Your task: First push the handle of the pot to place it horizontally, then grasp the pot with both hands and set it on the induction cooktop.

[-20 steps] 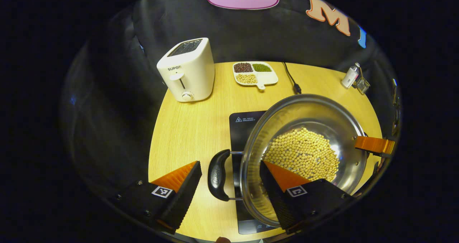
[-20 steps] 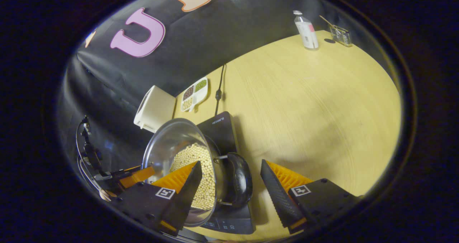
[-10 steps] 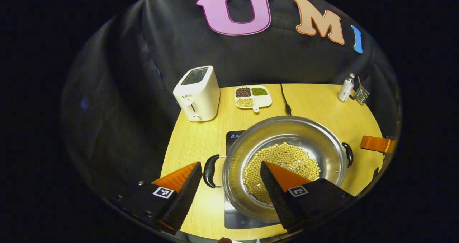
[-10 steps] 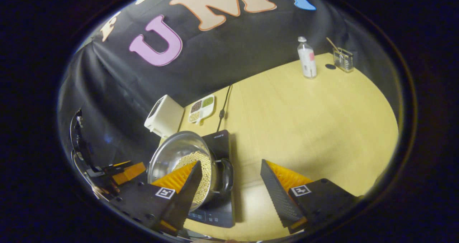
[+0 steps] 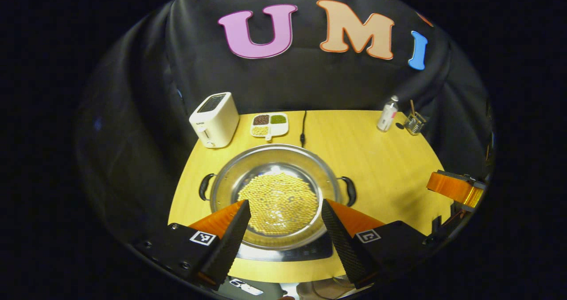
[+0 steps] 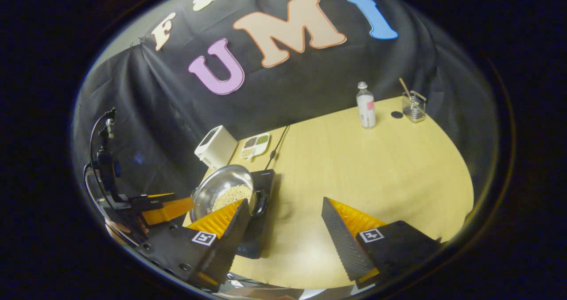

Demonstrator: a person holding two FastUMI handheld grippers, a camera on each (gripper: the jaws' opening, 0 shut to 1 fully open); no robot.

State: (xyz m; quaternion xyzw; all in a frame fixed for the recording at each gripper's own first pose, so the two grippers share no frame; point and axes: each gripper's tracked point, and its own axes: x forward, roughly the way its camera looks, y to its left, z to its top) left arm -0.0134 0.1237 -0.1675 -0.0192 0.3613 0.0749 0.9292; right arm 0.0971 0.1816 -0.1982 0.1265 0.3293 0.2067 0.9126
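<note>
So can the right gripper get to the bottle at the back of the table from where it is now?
Probably yes. In the right gripper view the right gripper is open, and only bare table lies between it and the bottle. The pot sits off to its left, out of that path.

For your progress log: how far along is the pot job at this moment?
Done: the pot of beans sits on the cooktop, handles out sideways. In hand: nothing; left gripper and right gripper are open, clear of the pot. Left: seemingly nothing.

No legible txt on items
</note>
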